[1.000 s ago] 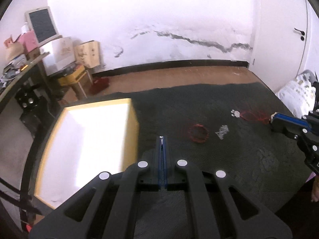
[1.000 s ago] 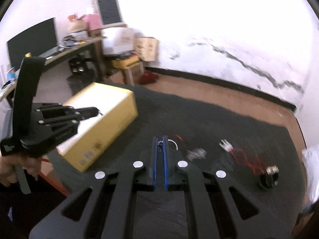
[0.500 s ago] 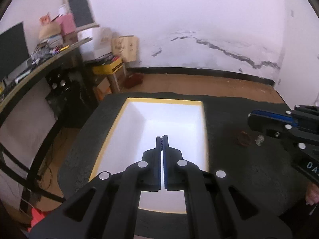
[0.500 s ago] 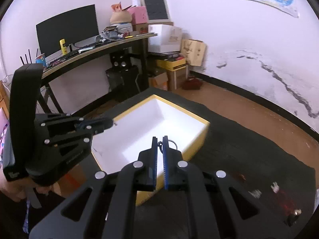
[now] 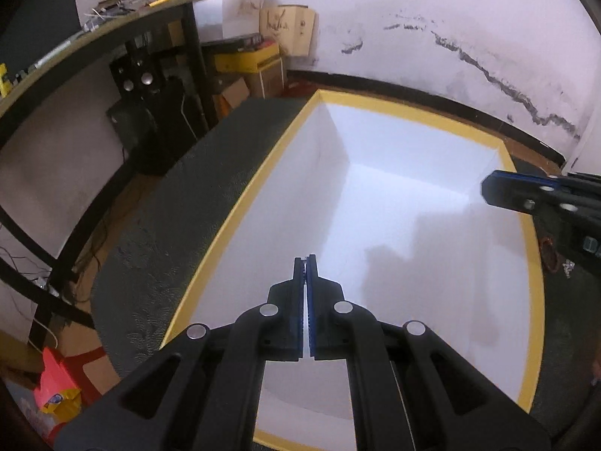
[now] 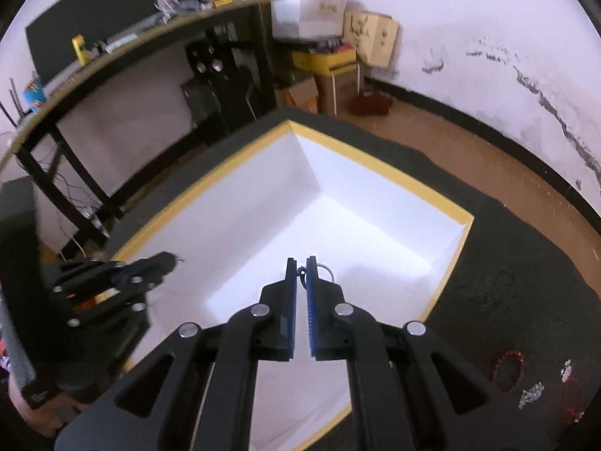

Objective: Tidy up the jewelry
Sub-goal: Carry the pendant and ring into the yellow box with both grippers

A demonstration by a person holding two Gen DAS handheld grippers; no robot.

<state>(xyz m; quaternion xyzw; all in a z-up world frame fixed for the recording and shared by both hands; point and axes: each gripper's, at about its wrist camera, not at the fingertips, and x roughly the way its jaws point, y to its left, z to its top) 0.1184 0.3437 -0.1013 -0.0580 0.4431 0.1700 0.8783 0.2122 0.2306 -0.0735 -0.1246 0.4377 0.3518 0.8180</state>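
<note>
A yellow-rimmed box (image 5: pixel 379 107) with a white inside stands open on the dark table; it also shows in the right wrist view (image 6: pixel 379 165). My left gripper (image 5: pixel 306 263) is shut over the box; a thin dark strand shows at its tip in the right wrist view (image 6: pixel 167 259). My right gripper (image 6: pixel 301 263) is shut on a small silver ring piece (image 6: pixel 326 271) above the box floor. A red bead bracelet (image 6: pixel 507 370) and silver pieces (image 6: pixel 531 394) lie on the table to the right of the box.
A black desk (image 6: pixel 124 49) with a monitor and clutter stands to the left. Cardboard boxes (image 6: pixel 372 39) sit on the floor by the cracked white wall. The dark table cloth (image 5: pixel 180 225) ends close to the box's left side.
Both grippers moved from the table's jewelry area to above the open box and came down closer to its inside. The right one still holds the ring piece.
</note>
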